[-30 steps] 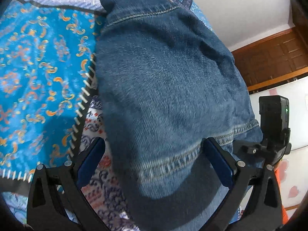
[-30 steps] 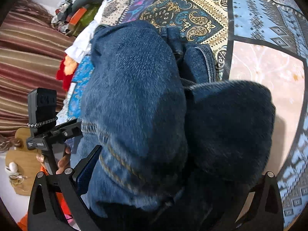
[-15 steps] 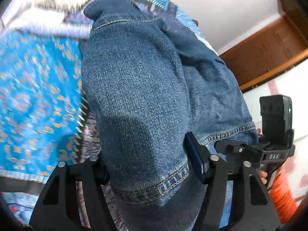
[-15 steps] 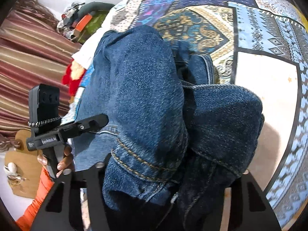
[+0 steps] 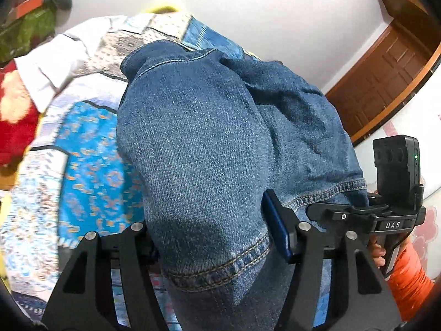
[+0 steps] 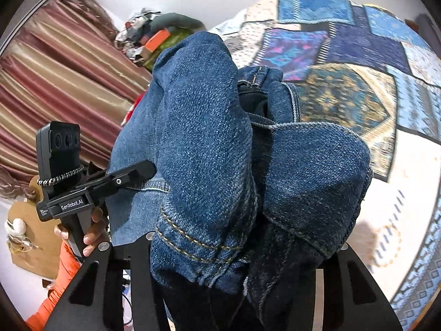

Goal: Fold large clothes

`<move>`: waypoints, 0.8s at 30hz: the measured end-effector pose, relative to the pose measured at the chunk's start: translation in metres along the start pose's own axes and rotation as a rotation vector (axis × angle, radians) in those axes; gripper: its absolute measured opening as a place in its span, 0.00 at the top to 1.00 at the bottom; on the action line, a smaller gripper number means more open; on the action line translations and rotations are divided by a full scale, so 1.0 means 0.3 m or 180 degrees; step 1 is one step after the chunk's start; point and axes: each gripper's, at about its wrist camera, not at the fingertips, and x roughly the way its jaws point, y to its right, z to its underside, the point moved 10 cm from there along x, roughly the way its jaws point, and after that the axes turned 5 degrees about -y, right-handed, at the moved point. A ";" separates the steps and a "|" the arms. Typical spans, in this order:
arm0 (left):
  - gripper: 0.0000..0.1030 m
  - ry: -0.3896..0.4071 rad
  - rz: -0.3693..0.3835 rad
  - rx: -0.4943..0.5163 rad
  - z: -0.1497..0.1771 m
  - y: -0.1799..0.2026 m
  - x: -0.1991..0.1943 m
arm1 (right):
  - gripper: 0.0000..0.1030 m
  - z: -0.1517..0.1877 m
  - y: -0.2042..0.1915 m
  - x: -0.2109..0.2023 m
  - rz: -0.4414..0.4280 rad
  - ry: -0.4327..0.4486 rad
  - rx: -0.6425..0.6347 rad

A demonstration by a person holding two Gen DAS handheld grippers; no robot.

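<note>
Left wrist view: the left tool (image 5: 212, 237) is clamped on the hem of the jeans (image 5: 209, 138), probably to lift that end for a fold. The denim runs lengthwise straight away from the tool toward the far bed (image 5: 82, 151), raised off the quilt near the tool.

Right wrist view: the right tool (image 6: 242, 251) is closed on bunched hems of the jeans (image 6: 206, 138); the pads are hidden by cloth. The legs stretch away over the bed (image 6: 358, 96), the waist end seemingly farthest.
</note>
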 end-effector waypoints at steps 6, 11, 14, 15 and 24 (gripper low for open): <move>0.40 -0.0043 -0.0070 -0.0158 0.052 -0.161 -0.027 | 0.55 -0.006 -0.095 0.122 -0.0079 -0.0099 0.0012; 0.40 -0.0213 -0.0093 -0.0392 0.108 -0.303 0.058 | 0.55 0.021 -0.093 0.309 -0.0098 -0.0326 0.0172; 0.40 -0.0313 -0.0122 -0.0481 0.141 -0.387 0.133 | 0.55 0.040 -0.067 0.422 -0.0127 -0.0495 0.0270; 0.40 -0.0355 -0.0146 -0.0495 0.151 -0.415 0.158 | 0.55 0.046 -0.055 0.461 -0.0113 -0.0555 0.0282; 0.35 -0.0337 -0.0094 -0.0716 0.208 -0.525 0.226 | 0.34 0.002 -0.016 0.593 0.0271 -0.0746 -0.0077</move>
